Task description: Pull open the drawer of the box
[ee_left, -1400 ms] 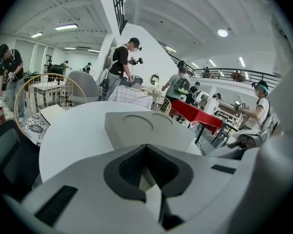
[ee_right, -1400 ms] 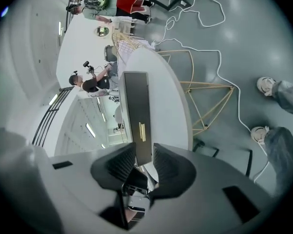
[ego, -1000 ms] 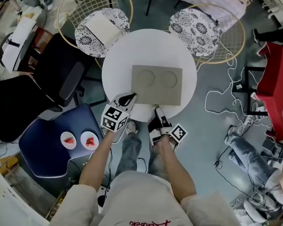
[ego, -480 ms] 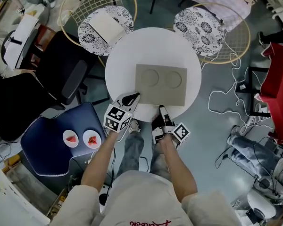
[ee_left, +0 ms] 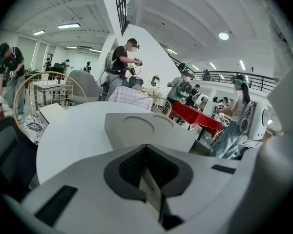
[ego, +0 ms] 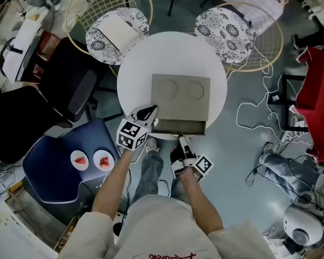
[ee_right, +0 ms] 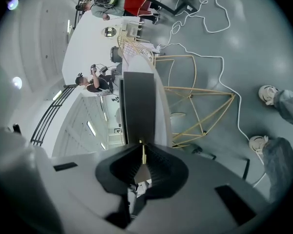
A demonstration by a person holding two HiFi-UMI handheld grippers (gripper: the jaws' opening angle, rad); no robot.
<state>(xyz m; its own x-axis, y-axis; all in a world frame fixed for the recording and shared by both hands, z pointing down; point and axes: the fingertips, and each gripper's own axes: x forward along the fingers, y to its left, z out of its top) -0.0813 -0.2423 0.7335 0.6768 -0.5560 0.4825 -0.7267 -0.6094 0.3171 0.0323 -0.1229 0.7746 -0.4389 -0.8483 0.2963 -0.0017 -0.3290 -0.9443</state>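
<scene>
A flat grey box [ego: 181, 93] with two round recesses in its top lies on a round white table [ego: 135, 74]. Its drawer [ego: 179, 126] sticks out of the near side, past the table's edge. My right gripper [ego: 180, 140] is shut on the drawer's thin brass handle [ee_right: 143, 152], with the dark drawer front [ee_right: 139, 106] straight ahead of the right gripper [ee_right: 142, 167]. My left gripper [ego: 149, 112] rests at the box's near left corner with its jaws together and nothing in them. In the left gripper view the box [ee_left: 146, 130] lies just beyond the left gripper [ee_left: 149, 179].
Two wire chairs with patterned cushions [ego: 117, 31] [ego: 224, 28] stand behind the table. A black office chair [ego: 70, 85] and a blue seat [ego: 54, 171] with two small plates are at the left. Cables [ego: 254, 112] lie on the floor at the right.
The drawer has slid out of the box toward me as my right gripper drew back on the handle. The left gripper has stayed at the box's corner.
</scene>
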